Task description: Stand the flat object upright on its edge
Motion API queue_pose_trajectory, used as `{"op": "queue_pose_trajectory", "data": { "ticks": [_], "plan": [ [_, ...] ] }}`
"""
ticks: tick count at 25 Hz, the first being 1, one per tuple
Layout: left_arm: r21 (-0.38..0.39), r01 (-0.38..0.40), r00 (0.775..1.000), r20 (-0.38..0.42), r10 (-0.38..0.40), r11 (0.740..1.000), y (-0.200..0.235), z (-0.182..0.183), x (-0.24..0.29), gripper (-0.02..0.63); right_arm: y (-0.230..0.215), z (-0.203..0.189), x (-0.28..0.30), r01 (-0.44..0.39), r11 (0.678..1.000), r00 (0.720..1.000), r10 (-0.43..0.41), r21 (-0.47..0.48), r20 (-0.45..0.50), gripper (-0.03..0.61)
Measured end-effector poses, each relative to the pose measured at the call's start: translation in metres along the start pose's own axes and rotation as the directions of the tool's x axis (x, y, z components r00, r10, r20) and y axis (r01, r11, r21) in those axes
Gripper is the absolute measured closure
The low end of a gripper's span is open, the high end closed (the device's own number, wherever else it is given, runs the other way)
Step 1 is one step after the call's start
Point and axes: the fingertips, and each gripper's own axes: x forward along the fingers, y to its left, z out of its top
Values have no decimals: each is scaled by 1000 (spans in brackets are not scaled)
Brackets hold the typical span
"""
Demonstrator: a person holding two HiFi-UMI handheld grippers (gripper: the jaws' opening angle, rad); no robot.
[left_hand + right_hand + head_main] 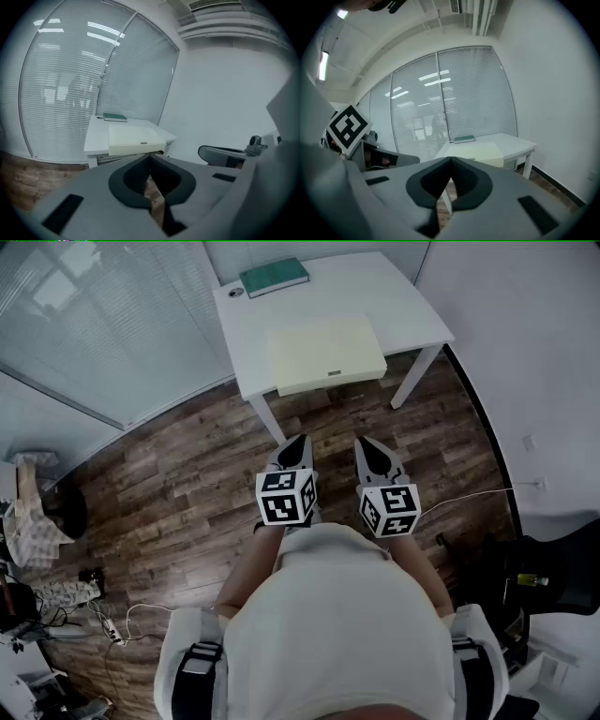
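The green book point(273, 277) lies flat at the top of the head view, on the far left corner of the white table point(412, 310), with a small round object point(235, 292) just beside it on the tabletop. Below it in the frame, at the table's near edge, sits a pale cream flat piece point(325, 354). It may be a shallow tray or a closed box, the view is too coarse to say, and nothing shows on top of it.

Both grippers are at mid-frame over the wood floor point(169, 474), well apart from the table. The left gripper point(298, 444) has its jaw tips met and grips nothing. The right gripper point(367, 446) is likewise fully closed and empty. A person's torso fills the bottom of the frame.
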Motion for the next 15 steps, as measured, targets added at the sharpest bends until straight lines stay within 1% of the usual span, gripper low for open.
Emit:
{"op": "queue_pose_trajectory", "data": {
  "ticks": [9,15],
  "plan": [
    [-14,-15,1000,1,15,1000,-3,-2,-8,594,-3,2,-7,-5,1000,1000,5,10,7,561],
    [-35,-37,999,-17,37,999,-1,-17,-16,594,-1,-4,-12,-6,1000,1000,6,2,-2,561]
  ]
}}
